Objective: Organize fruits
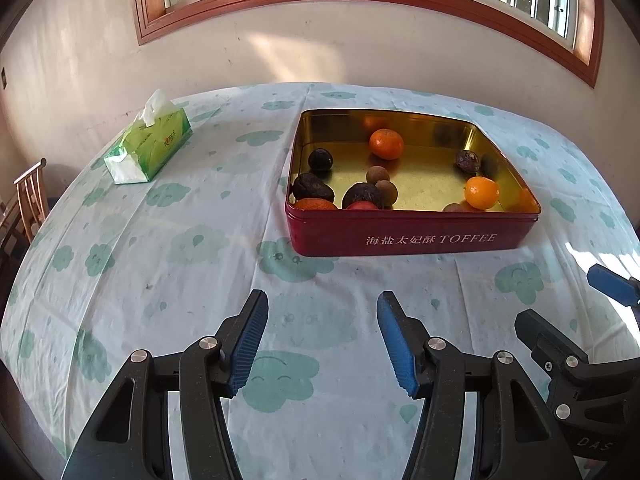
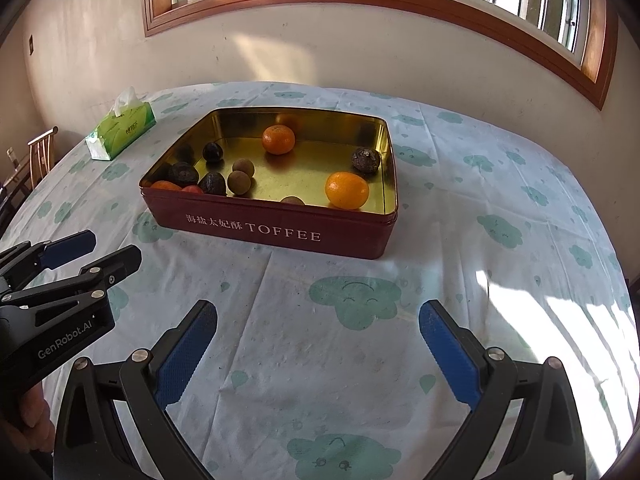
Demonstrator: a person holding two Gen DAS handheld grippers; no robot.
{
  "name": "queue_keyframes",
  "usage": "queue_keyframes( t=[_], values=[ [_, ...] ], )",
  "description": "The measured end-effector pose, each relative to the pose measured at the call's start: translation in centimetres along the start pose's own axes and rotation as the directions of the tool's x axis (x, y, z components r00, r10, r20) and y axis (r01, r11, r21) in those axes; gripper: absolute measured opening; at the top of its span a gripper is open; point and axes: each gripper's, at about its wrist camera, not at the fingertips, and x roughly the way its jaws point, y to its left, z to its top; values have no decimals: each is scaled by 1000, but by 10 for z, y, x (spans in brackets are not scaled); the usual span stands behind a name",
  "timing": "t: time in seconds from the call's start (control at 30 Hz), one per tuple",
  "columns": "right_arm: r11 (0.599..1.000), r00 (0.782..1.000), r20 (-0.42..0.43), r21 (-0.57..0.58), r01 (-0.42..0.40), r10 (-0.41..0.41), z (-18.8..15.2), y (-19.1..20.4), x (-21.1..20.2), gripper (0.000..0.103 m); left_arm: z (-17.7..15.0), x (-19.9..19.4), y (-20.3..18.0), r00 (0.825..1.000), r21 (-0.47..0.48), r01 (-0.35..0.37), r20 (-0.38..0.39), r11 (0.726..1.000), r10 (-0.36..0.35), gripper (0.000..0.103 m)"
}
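Note:
A red TOFFEE tin with a gold inside stands on the table. It holds oranges, dark wrinkled fruits and small brown round fruits. My left gripper is open and empty, low over the cloth in front of the tin. My right gripper is open and empty, in front of the tin and to the right of the left one. Each gripper shows at the edge of the other's view.
A green tissue box lies at the table's far left. A wooden chair stands off the left edge. The table carries a pale cloth with green cloud prints. A wall and window lie behind.

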Motion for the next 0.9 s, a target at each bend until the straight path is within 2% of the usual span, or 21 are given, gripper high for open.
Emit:
queue_keyframes(
  t=[0.9],
  values=[
    [1000, 1000, -14, 2, -7, 7, -1, 1, 5, 100, 0, 3, 1, 1000, -2, -6, -5, 1000, 6, 58]
  ],
)
